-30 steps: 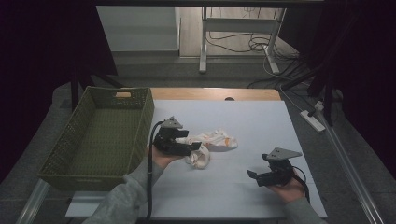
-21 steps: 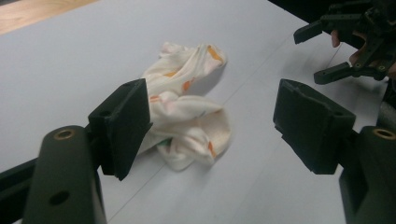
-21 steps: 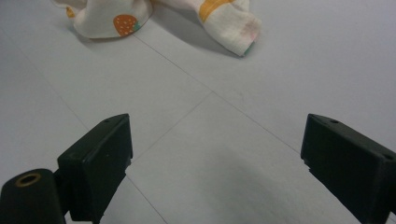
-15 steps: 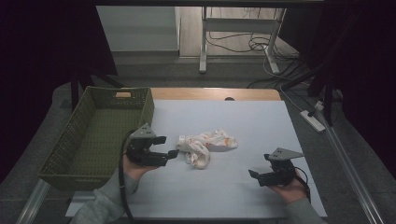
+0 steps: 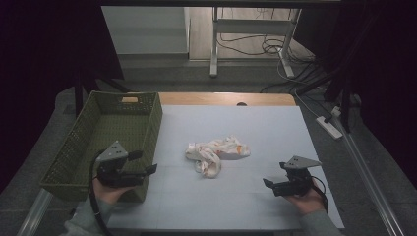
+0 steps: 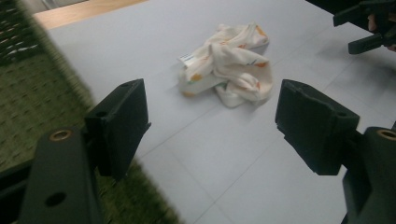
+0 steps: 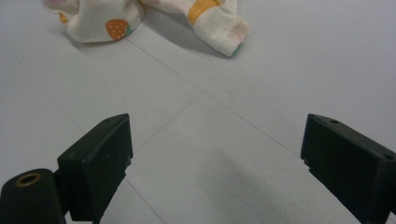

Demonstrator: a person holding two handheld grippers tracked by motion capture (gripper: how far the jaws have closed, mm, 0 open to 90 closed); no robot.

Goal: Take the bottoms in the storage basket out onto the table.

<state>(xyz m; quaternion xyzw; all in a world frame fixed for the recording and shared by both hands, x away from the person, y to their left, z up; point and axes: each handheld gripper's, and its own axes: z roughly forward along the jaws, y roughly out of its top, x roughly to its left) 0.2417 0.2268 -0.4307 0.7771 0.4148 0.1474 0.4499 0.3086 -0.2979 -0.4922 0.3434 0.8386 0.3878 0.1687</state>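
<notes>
Your left claw (image 5: 147, 169) sits at the near left of the desk (image 5: 255, 196), over the near right corner of the green basket (image 5: 88, 142), and its jaws stand apart with nothing between them. In the left gripper view the left claw (image 6: 210, 116) looks across the bare pale surface at the cloth (image 6: 229, 70), which lies well beyond the jaws, with the basket's woven edge blurred along the left side. Your right claw (image 5: 269, 183) rests at the near right of the desk in your hand (image 5: 307, 199), jaws also wide apart and empty. In the right gripper view the right claw (image 7: 215, 158) frames bare desk, and the cloth (image 7: 140, 14) lies farther off at the top edge, showing a strawberry print and orange patches. From the high view the cloth (image 5: 216, 152) is a crumpled cream bundle in the middle of the desk, between your two claws and touched by neither, just right of the basket's long wall but apart from it.
</notes>
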